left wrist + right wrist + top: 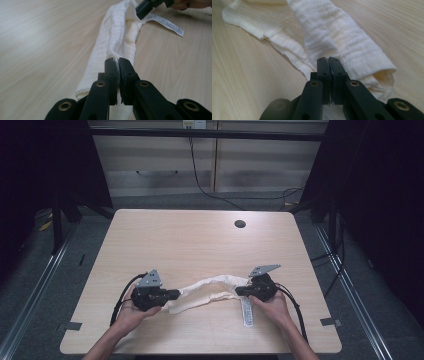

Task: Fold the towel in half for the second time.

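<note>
White cloth (pixel 207 292) bunched between left gripper (pixel 176 294) and right gripper (pixel 239 291), both clamped on ends; pinched edges hidden.

The print on the label (pixel 167 23) is way too small to read. The cloth's (pixel 110 45) pinched edge disappears between the left gripper's (pixel 119 62) closed fingers, same deal at the right gripper (pixel 328 61). The surface's (pixel 200 240) near edge is partly covered by both forearms.
</note>
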`<action>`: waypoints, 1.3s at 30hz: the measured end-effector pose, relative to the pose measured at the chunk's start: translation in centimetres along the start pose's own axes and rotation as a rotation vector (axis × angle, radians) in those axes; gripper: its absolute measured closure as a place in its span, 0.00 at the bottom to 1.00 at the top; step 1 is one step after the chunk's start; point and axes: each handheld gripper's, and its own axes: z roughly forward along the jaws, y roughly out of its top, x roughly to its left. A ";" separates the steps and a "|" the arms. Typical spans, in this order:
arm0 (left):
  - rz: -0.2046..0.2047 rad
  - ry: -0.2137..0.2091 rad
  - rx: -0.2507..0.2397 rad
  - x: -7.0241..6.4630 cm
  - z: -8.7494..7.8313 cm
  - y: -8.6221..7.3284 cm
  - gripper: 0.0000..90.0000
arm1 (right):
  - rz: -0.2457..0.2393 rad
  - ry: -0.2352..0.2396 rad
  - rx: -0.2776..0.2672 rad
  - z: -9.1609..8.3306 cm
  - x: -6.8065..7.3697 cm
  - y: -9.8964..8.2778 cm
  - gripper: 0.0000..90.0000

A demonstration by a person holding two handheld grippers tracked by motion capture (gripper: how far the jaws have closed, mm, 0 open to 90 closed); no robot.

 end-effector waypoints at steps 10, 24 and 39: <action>0.083 -0.039 0.120 -1.9 1.5 -2.6 0.95 | -0.007 -0.014 -0.008 0.0 0.2 -0.1 0.97; 0.091 0.053 0.104 -0.3 1.4 -2.8 0.96 | -0.066 -0.108 0.002 -1.9 1.4 -1.6 0.97; -0.007 0.082 0.062 2.8 2.5 -2.0 0.95 | -0.065 -0.193 -0.042 -3.4 1.3 -2.3 0.97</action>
